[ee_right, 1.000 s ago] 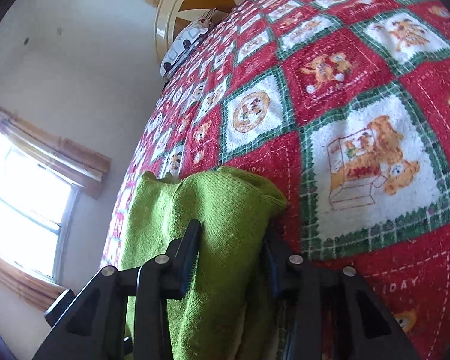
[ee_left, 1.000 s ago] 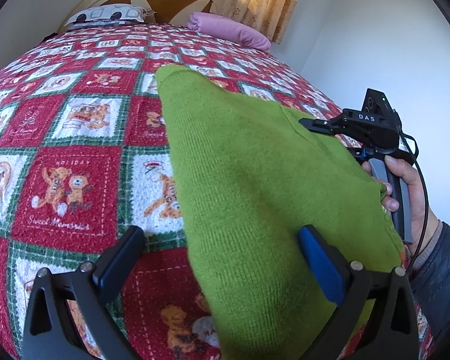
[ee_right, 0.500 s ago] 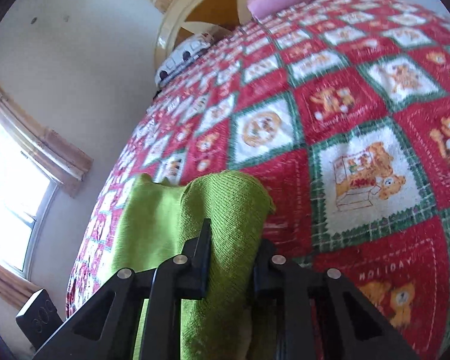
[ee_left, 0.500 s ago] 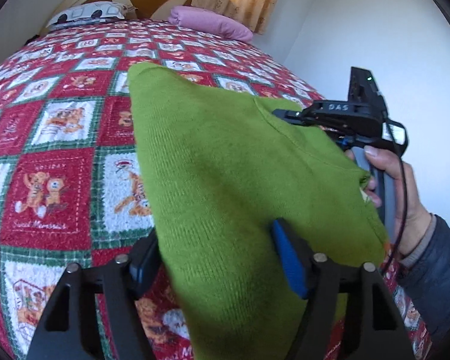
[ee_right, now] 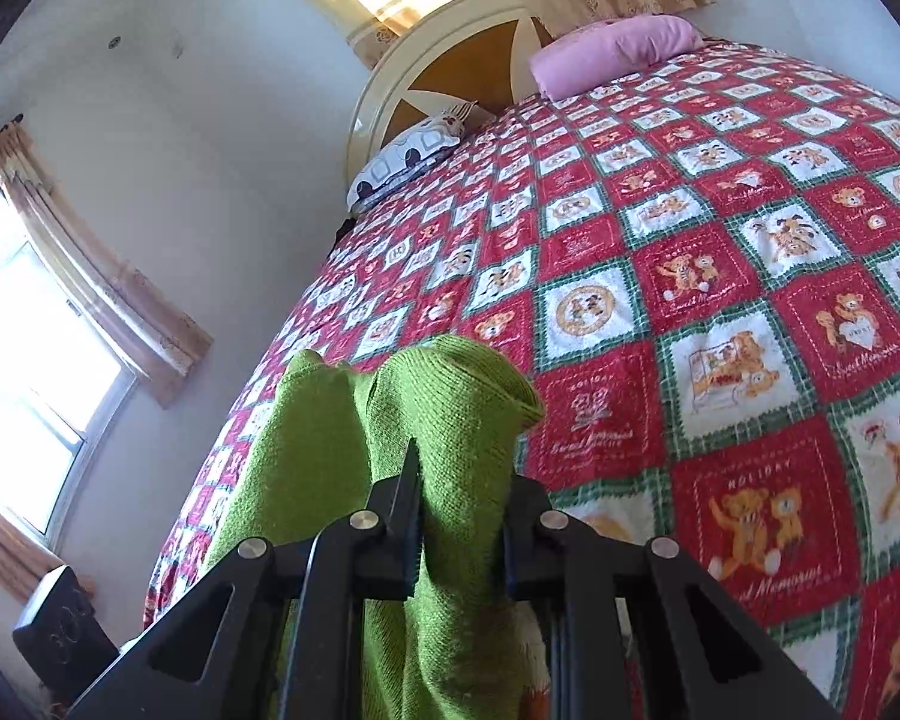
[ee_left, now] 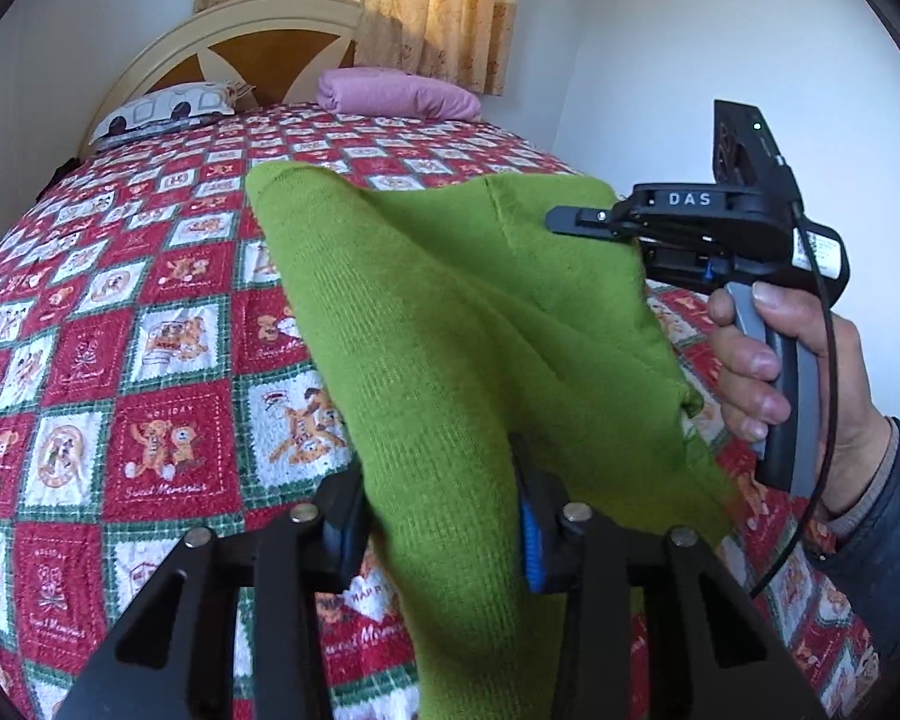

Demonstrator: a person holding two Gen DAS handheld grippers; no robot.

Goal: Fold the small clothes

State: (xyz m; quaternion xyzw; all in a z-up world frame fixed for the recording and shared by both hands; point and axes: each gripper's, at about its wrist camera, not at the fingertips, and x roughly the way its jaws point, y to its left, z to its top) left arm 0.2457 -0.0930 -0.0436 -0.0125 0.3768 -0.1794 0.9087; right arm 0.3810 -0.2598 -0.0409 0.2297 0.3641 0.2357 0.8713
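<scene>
At the bottom of the left wrist view, the left gripper [ee_left: 444,516] is closing its jaws on a green knitted garment [ee_left: 450,324], whose fabric fills the gap. The garment's long axis runs from bottom centre toward upper left, lifted off the bed. At frame right a hand [ee_left: 810,372] holds the right gripper [ee_right: 459,516], clamped on a bunched fold of the garment. Beneath lies a red, white and green patchwork quilt [ee_left: 150,360]; beyond, a pink pillow [ee_left: 396,93], an arched cream headboard [ee_left: 252,42] and yellow curtains [ee_left: 426,6].
</scene>
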